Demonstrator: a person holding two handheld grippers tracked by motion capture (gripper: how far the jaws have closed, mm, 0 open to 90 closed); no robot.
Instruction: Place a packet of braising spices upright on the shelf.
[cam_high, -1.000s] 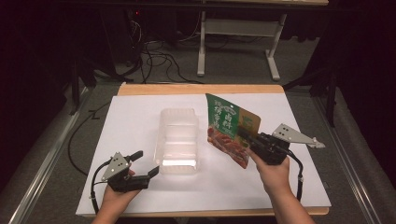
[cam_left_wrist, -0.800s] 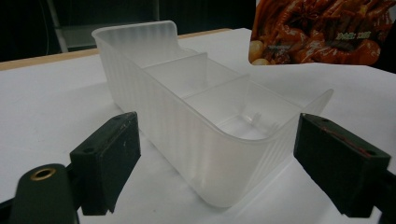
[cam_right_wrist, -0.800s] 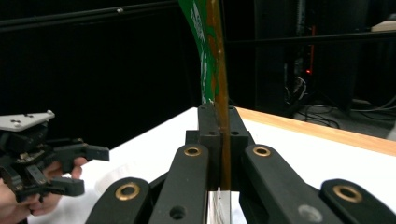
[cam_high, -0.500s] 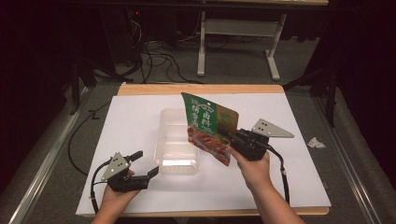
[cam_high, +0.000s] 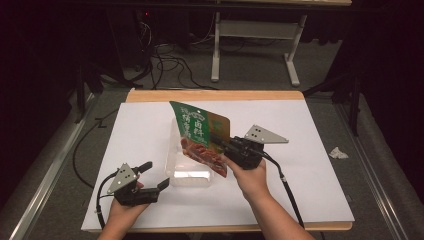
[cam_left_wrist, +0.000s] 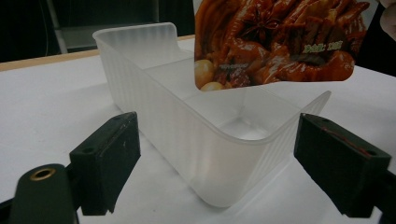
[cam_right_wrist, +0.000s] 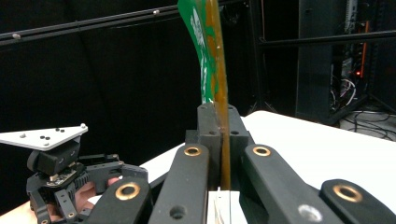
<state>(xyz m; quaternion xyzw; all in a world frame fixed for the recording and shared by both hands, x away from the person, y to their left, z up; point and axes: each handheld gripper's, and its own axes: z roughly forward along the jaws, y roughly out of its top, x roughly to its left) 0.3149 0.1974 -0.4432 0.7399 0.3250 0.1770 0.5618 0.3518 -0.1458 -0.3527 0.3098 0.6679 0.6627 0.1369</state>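
While the snack pouch is pinched by the closed fingers of the right gripper above the clear plastic bin, it should be lowered bottom edge first between the bin's long walls. The left gripper rests with fingers spread around the bin's near corner, untouching. Open desk lies to the right.

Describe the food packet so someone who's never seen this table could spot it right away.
Find the white sheet covering the table, then the clear plastic container at its middle. Just above that container, the food packet hangs clamped in the right gripper. It is the one colourful thing: green top with printed characters, and a photo of reddish-brown braised food below.
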